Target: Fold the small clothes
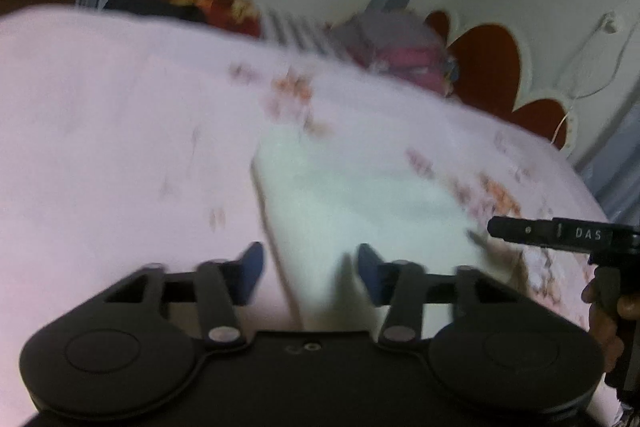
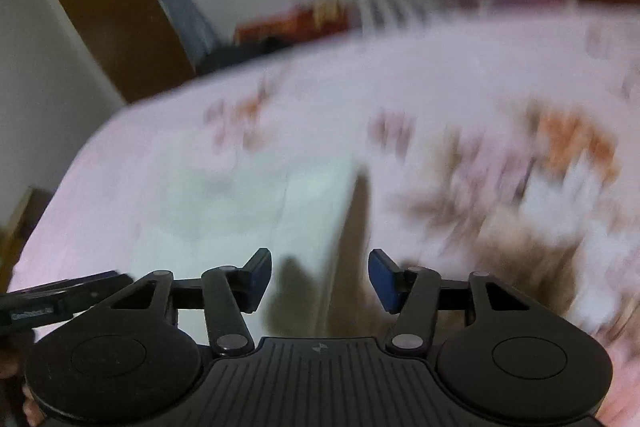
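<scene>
A small white garment (image 1: 352,195) lies flat on the pink flowered bedsheet (image 1: 100,107), folded into a long strip. My left gripper (image 1: 310,273) hovers over the strip's left edge; its blue pads stand apart with nothing pinched. In the right wrist view the same garment (image 2: 240,211) shows its right edge below my right gripper (image 2: 320,279), whose jaws are also apart and grip nothing. The right gripper's body (image 1: 560,237) shows at the right of the left wrist view, with a hand (image 1: 600,311) on its handle. The left gripper's body (image 2: 60,301) shows at the lower left of the right wrist view. Both views are blurred.
A heap of clothes lies at the bed's far side: a red and yellow piece (image 1: 200,3), a striped one (image 1: 296,31), a grey and pink one (image 1: 392,47). A white headboard with red scallops (image 1: 488,63) stands at the right. A brown door (image 2: 112,7) is at the left.
</scene>
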Available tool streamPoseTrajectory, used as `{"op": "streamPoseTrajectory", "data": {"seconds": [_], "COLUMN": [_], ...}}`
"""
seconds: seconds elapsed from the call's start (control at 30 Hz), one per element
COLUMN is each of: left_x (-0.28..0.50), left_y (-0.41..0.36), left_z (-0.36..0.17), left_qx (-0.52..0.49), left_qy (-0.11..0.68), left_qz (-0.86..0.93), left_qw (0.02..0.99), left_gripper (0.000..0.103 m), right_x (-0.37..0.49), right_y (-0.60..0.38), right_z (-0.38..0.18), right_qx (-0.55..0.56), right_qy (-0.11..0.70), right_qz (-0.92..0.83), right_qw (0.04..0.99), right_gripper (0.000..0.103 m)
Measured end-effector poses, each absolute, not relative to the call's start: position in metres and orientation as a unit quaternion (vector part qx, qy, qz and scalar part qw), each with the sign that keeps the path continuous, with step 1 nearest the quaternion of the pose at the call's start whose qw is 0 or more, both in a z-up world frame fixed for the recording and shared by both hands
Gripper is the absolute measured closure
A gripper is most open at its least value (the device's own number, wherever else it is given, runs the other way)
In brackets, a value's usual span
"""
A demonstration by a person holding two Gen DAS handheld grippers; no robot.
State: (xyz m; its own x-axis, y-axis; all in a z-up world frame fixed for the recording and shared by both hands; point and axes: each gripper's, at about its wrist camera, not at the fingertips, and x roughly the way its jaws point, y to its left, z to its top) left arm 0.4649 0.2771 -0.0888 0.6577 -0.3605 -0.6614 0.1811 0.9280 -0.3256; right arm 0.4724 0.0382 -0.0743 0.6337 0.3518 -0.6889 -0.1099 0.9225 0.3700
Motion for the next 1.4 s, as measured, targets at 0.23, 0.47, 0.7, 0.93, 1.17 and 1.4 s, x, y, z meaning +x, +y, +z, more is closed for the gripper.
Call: {"op": "streamPoseTrajectory", "data": {"seconds": [0.23, 0.47, 0.7, 0.93, 1.17, 1.4], "left_x": [0.514, 0.513, 0.471, 0.45, 0.411, 0.382], "left_y": [0.246, 0.249, 0.24, 0.23, 0.224, 0.204], "left_z": [-0.102, -0.12, -0.095, -0.104, -0.082, -0.069], "left_qx": [-0.082, -0.109, -0.104, -0.107, -0.078, -0.027], "left_qy": [0.412, 0.424, 0.404, 0.42, 0.407, 0.401], "left_qz": [-0.188, -0.19, -0.199, -0.172, -0.131, -0.091], "left_qw": [0.888, 0.879, 0.887, 0.885, 0.901, 0.911], "left_gripper": [0.087, 0.085, 0.088, 0.088, 0.088, 0.064], "right_x": [0.525, 0.536, 0.493, 0.475, 0.445, 0.414], "right_y": [0.086, 0.077, 0.063, 0.06, 0.051, 0.049], "right_z": [-0.098, -0.129, -0.089, -0.107, -0.073, -0.067], "right_qx": [0.059, 0.052, 0.06, 0.057, 0.088, 0.083], "right_qy": [0.452, 0.46, 0.433, 0.461, 0.427, 0.43], "right_qz": [0.178, 0.159, 0.192, 0.191, 0.194, 0.189], "right_qw": [0.872, 0.872, 0.879, 0.864, 0.879, 0.879], "right_gripper": [0.078, 0.078, 0.078, 0.077, 0.078, 0.077]}}
